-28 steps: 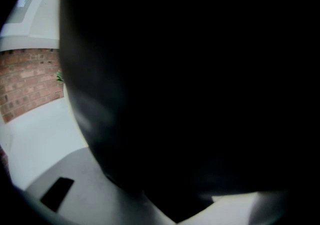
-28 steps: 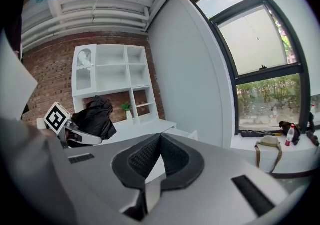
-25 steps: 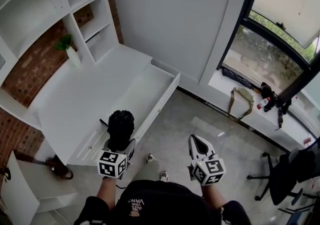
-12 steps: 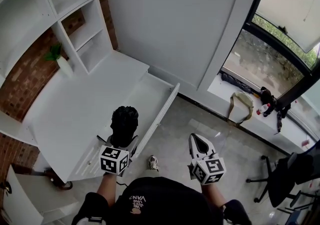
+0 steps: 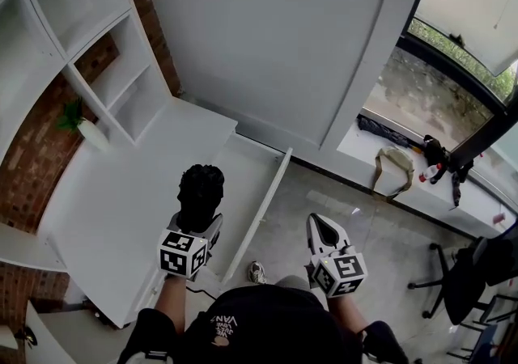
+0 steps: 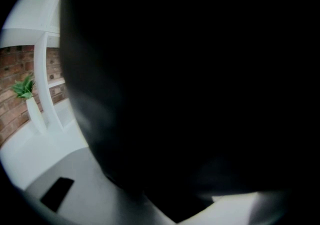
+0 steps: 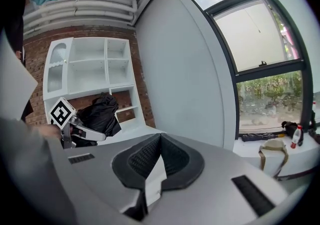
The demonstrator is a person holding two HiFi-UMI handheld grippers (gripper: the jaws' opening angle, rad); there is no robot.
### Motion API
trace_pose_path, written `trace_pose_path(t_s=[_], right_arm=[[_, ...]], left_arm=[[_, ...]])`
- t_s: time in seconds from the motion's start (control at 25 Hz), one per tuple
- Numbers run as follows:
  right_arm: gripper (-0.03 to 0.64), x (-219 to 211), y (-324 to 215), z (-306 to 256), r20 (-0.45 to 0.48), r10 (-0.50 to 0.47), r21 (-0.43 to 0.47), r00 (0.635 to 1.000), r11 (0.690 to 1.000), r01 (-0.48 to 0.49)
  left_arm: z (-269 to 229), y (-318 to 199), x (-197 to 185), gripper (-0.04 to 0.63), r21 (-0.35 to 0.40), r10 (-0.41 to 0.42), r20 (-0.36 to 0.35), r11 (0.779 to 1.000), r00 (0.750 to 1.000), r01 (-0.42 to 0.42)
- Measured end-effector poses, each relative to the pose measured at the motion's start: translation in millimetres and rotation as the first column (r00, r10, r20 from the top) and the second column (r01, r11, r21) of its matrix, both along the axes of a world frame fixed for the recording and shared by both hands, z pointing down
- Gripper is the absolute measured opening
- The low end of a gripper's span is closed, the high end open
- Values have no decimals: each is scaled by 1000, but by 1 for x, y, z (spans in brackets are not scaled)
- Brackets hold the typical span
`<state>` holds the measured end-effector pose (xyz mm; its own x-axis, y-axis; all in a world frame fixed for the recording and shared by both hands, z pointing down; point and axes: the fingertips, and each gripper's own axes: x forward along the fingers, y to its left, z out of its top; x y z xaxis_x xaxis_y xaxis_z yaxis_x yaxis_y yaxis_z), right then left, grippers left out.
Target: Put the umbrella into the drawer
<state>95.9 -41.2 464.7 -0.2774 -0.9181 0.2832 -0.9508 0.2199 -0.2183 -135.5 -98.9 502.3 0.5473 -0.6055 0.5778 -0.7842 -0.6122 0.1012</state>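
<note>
Left gripper (image 5: 197, 218) clamps the black folded fabric umbrella (image 5: 201, 191), the bundle bulging far beyond its fingers, above the open white drawer (image 5: 265, 207). On the right, the right gripper (image 5: 322, 230) is pinched together, empty.

Grey left gripper (image 5: 194, 229) and right gripper (image 5: 322, 229), black ribbed pads (image 7: 142, 159), white marker cubes (image 5: 184, 254), black top (image 5: 251, 330) with white lettering

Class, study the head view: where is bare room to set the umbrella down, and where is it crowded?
The open drawer is bare, between the white counter and its own front panel. The counter is bare too, from the potted plant to the drawer. The window ledge is crowded: a bag, a bottle.
</note>
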Motion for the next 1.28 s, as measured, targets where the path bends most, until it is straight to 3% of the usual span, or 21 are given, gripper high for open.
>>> trace_pose_path(t_s=[0.56, 0.92, 1.28], right_arm=[[-2, 22, -63, 21, 6, 6, -53, 1000, 999, -6], [-2, 47, -119, 21, -12, -79, -67, 997, 995, 78], [-2, 76, -147, 39, -4, -85, -123, 996, 989, 84]], left_arm=[[29, -84, 24, 219, -34, -12, -1, 999, 1000, 12], [75, -128, 59, 219, -104, -54, 30, 993, 998, 57], [140, -165, 86, 219, -205, -80, 64, 974, 995, 91]])
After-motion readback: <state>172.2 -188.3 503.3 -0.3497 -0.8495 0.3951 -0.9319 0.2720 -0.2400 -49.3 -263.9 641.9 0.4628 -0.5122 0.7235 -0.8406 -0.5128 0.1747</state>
